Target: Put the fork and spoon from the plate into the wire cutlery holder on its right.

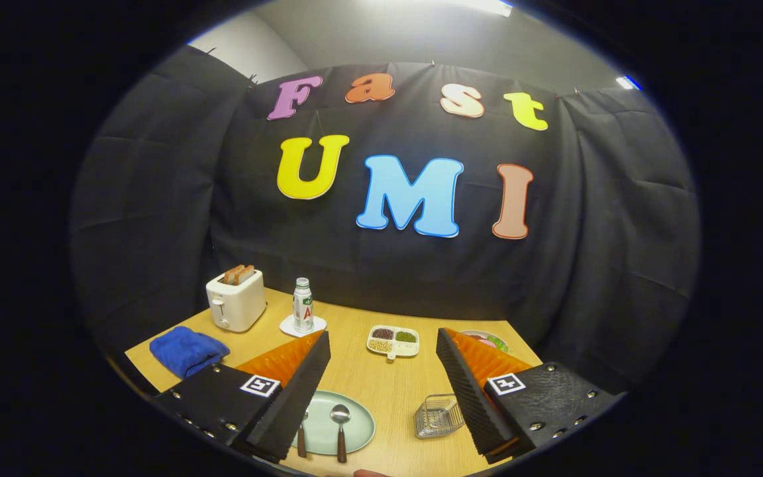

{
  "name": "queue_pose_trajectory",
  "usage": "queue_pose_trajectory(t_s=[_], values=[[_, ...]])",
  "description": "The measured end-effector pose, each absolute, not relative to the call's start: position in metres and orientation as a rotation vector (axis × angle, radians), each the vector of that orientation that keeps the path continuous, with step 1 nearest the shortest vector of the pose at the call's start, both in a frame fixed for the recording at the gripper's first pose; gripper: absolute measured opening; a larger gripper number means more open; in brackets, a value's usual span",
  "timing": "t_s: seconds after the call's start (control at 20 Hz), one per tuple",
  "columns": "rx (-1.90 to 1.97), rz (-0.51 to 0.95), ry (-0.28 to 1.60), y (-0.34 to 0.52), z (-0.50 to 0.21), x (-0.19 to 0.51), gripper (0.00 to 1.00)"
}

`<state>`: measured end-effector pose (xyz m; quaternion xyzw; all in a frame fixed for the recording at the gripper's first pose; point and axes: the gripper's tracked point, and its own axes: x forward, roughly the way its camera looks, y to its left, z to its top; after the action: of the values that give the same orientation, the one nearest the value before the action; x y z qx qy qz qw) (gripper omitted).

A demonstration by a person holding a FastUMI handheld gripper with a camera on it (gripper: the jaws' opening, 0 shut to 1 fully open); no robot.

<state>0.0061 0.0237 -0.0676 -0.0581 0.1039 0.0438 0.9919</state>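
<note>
A pale green plate (pixel 358 424) lies on the wooden table between my two fingers, close below them. On it rests a spoon (pixel 340 424) with a brown handle, bowl pointing away from me. Beside the spoon lies the fork (pixel 303 434), also brown-handled, partly hidden by my left finger (pixel 292 391). The wire cutlery holder (pixel 439 416) stands on the table to the plate's right, just inside my right finger (pixel 471 391). My gripper (pixel 381 344) is open wide, raised above the table, with nothing between its fingers.
Further back stand a white toaster (pixel 236 301) with toast, a bottle (pixel 303 306) on a white coaster, a white divided dish (pixel 393 341) of beans and a plate of food (pixel 487 341) behind the right finger. A blue cloth (pixel 187 350) lies left.
</note>
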Motion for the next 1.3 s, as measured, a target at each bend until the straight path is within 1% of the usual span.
queue_pose_trajectory(t_s=[0.25,0.35,0.75,0.95,1.05,1.2,1.25,1.3], values=[[-0.162,0.141,0.336,0.034,-0.108,0.005,0.98],[-0.186,0.155,0.372,0.036,-0.121,0.005,0.95],[-0.242,0.22,0.604,0.043,-0.199,-0.001,0.95],[-0.299,0.233,0.779,0.039,-0.248,-0.012,0.95],[-0.307,0.248,0.854,0.041,-0.269,-0.017,0.92],[-0.382,0.251,0.96,0.033,-0.298,-0.025,0.92],[-0.403,0.264,0.992,0.033,-0.305,-0.026,0.83],[-0.414,0.274,1.017,0.034,-0.31,-0.028,0.79]])
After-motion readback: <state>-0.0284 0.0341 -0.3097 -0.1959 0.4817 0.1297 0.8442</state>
